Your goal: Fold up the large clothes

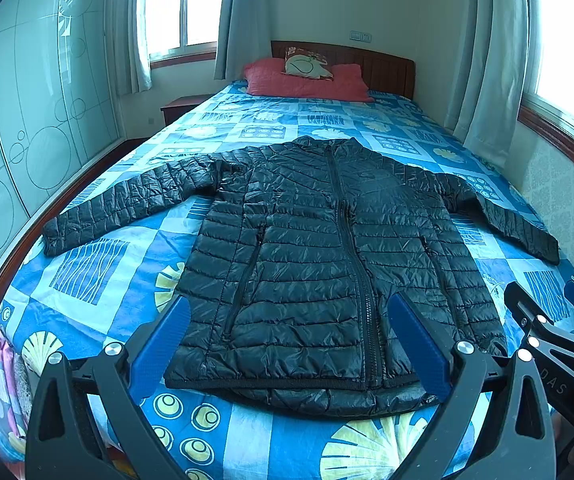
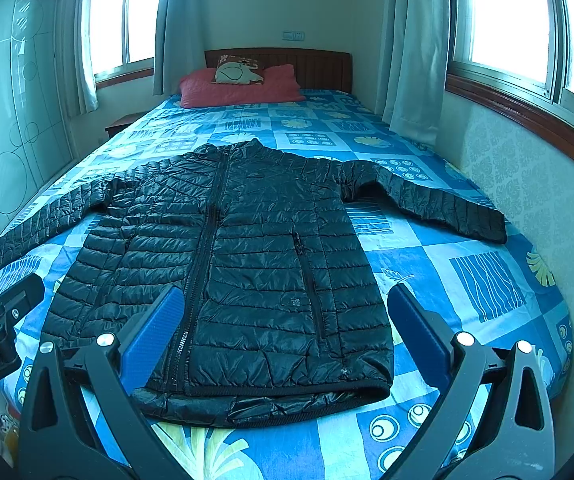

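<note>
Bedroom light falls from windows on two sides onto a bed with a blue patterned sheet, red pillow at the far end. Spread flat on the sheet lies a black jacket, zipped, front up, collar away from both grippers and hem nearest them. Its long axis runs straight ahead of the grippers; its sleeves reach out sideways toward the bed's edges.

Left gripper hangs above the hem, blue fingers spread wide, holding nothing; the jacket's left half lies directly ahead of it. Right gripper is likewise spread and empty, facing the right half, hem just ahead and below.

Each sleeve likely belongs to the gripper on its own side: the left cuff lies far out to the left gripper's left, near the bed's edge, the right cuff far out to the right gripper's right, near the wall. Bare sheet surrounds the jacket, so there looks to be room to fold inward.
</note>
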